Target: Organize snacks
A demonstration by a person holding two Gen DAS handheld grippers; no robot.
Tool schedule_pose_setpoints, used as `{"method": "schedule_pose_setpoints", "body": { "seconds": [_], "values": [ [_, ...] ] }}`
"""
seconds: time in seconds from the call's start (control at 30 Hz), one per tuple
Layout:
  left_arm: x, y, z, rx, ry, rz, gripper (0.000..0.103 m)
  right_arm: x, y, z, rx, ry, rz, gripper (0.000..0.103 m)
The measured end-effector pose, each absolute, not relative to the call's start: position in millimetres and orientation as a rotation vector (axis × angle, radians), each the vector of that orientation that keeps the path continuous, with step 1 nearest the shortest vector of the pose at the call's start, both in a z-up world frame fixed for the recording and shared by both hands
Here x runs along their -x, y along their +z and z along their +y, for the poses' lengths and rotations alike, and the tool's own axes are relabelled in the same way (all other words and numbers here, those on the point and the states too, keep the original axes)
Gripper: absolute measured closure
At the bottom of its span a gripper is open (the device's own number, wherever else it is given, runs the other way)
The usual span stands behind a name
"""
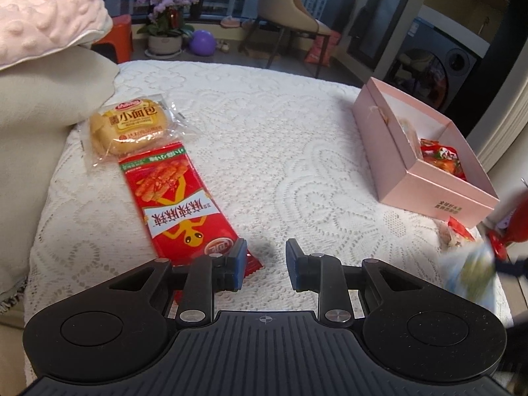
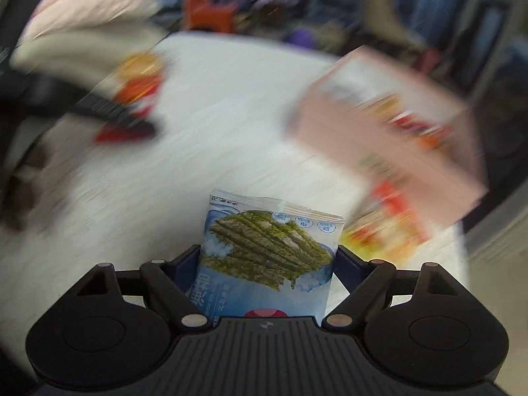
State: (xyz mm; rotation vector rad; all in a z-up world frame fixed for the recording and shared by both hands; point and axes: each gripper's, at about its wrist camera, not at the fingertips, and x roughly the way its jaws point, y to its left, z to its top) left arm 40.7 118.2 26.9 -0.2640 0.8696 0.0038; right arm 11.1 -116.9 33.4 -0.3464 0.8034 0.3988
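Looking along my left tool (image 1: pixel 266 264), I see its fingers spread with nothing between them above the white lace tabletop (image 1: pixel 280 138); its left fingertip sits over the near end of a red snack packet (image 1: pixel 178 211), which lies just below a wrapped bun (image 1: pixel 132 125), while a pink box (image 1: pixel 425 151) holding red-wrapped snacks stands well apart at the right. From my right tool (image 2: pixel 268 260) everything beyond is blurred, but the fingers are pinching a blue seaweed snack packet (image 2: pixel 274 250) upright between them, with the pink box (image 2: pixel 379 115) smeared at upper right and the red packet (image 2: pixel 138 99) at upper left.
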Motion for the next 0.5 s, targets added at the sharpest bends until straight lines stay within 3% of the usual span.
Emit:
{"method": "schedule_pose_setpoints", "body": {
  "seconds": [0.2, 0.5],
  "values": [
    [-41.2, 29.5, 115.8, 0.268, 0.002, 0.863, 0.074, -41.0, 44.3, -145.7, 0.135, 0.39, 0.821, 0.019],
    [-20.7, 40.0, 154.0, 0.303, 0.131, 0.809, 0.074, -71.8, 13.0, -122.4, -0.059, 0.508, 0.873, 0.014]
  ]
}}
